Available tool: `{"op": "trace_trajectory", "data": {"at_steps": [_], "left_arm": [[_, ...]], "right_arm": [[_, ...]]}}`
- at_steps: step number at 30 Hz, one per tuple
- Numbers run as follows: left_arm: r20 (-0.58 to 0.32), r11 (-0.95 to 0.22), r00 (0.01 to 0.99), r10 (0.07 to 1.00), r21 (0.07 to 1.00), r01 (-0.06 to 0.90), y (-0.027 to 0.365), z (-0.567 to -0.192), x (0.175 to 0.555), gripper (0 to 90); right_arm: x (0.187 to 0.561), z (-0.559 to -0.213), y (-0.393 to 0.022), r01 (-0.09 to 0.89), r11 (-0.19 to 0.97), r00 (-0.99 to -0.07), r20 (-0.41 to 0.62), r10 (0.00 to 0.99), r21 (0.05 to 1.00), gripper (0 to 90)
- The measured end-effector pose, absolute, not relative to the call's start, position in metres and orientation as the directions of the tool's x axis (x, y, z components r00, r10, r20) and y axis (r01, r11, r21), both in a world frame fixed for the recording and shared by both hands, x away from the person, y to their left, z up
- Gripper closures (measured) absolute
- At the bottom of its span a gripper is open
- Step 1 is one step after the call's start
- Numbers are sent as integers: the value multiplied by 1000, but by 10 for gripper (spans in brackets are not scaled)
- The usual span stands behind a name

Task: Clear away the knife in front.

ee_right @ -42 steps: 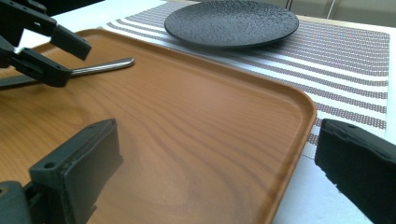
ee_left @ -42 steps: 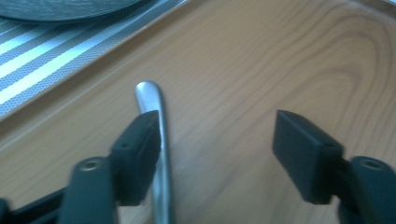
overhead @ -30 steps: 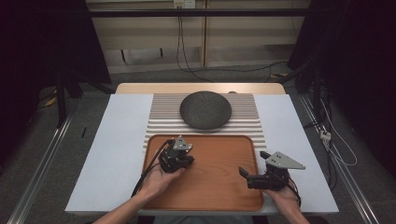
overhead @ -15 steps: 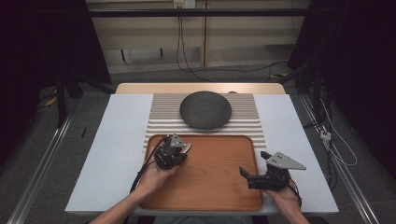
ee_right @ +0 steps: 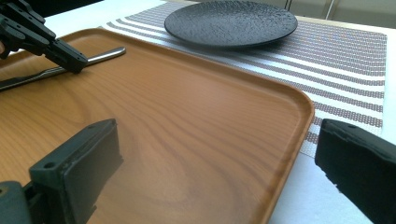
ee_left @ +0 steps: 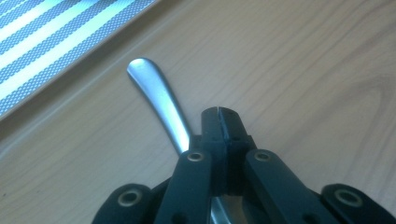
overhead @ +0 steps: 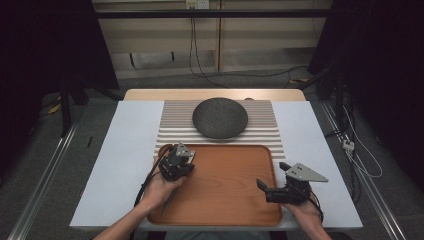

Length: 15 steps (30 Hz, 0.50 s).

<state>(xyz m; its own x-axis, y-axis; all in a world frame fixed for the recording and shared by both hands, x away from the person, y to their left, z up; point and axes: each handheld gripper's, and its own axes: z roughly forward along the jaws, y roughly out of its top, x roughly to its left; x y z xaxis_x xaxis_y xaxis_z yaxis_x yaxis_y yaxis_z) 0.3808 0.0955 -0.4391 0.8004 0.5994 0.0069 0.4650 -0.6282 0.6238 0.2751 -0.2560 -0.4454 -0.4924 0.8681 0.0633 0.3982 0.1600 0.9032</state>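
In the high view the person's left forearm is reaching in from the bottom edge and angling up toward the near-left part of the wooden tray (overhead: 225,185), with the left hand (overhead: 162,187) wrapped around the left gripper (overhead: 178,161), which is pointing away from the person over the tray's left side. In the left gripper view its two black jaws are pressed together with no gap at the tips, hovering just above the tray's wood. A metal utensil handle (ee_left: 156,100) is lying on the tray and running beneath the jaws, its rounded end pointing toward the tray's rim; whether the jaws are actually clamping it cannot be told, since the handle is passing to one side of the tips.

The right hand (overhead: 305,210) is resting near the tray's near-right corner, holding the right gripper (overhead: 270,190) turned to face left across the tray. In the right gripper view its jaws are standing wide apart and holding nothing, one over the wood and one past the tray's rim.

Beyond the tray, a dark round plate (overhead: 220,117) is sitting on a striped placemat (overhead: 175,125), well apart from both grippers, on the white table (overhead: 127,150).
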Motion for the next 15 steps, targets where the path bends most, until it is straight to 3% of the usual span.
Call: {"op": "trace_trajectory", "data": {"at_steps": [15], "left_arm": [[12,-630,793,609,615,474,103,-438,380,900]], "right_arm": [[275,-445,-256,398,160,-492,63,868,903,0]]}}
